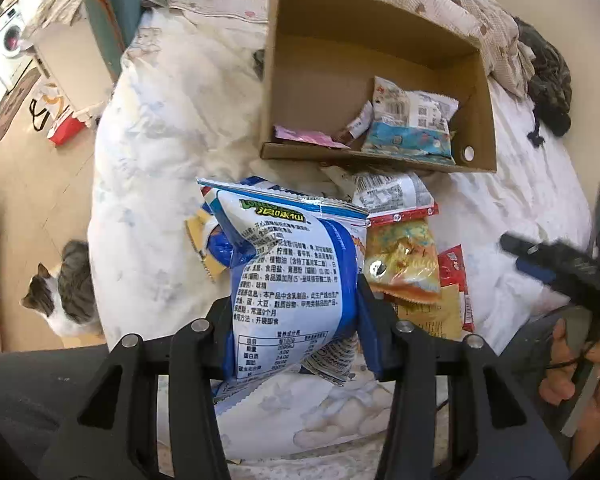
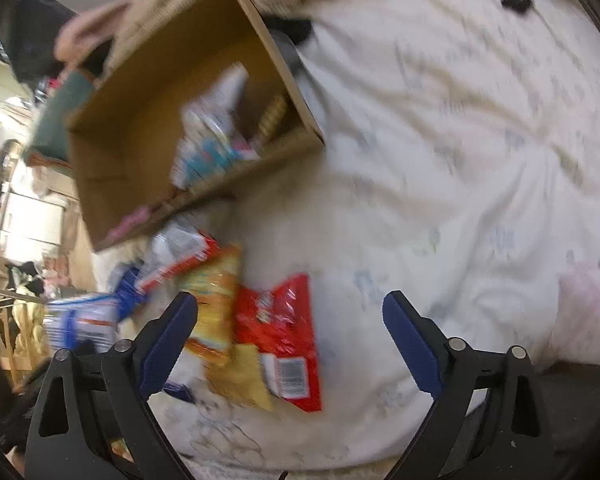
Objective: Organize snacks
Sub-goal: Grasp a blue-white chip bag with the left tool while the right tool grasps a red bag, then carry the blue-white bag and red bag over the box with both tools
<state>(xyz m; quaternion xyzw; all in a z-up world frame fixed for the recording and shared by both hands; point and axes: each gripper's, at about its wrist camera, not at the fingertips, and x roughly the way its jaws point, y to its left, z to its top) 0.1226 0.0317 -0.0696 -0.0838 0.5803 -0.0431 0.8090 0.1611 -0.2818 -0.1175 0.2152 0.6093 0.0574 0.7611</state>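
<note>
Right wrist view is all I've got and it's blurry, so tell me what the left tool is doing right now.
Observer: The left tool is shut on a blue-and-white snack bag, held above the bed.
Operator: What's already inside the cardboard box?
Observer: The cardboard box holds a white-and-blue packet and a flat pink packet near its front wall.
Operator: Anything off to the side I can't see?
Observer: A grey-and-white cat sits on the floor beside the bed.
</note>
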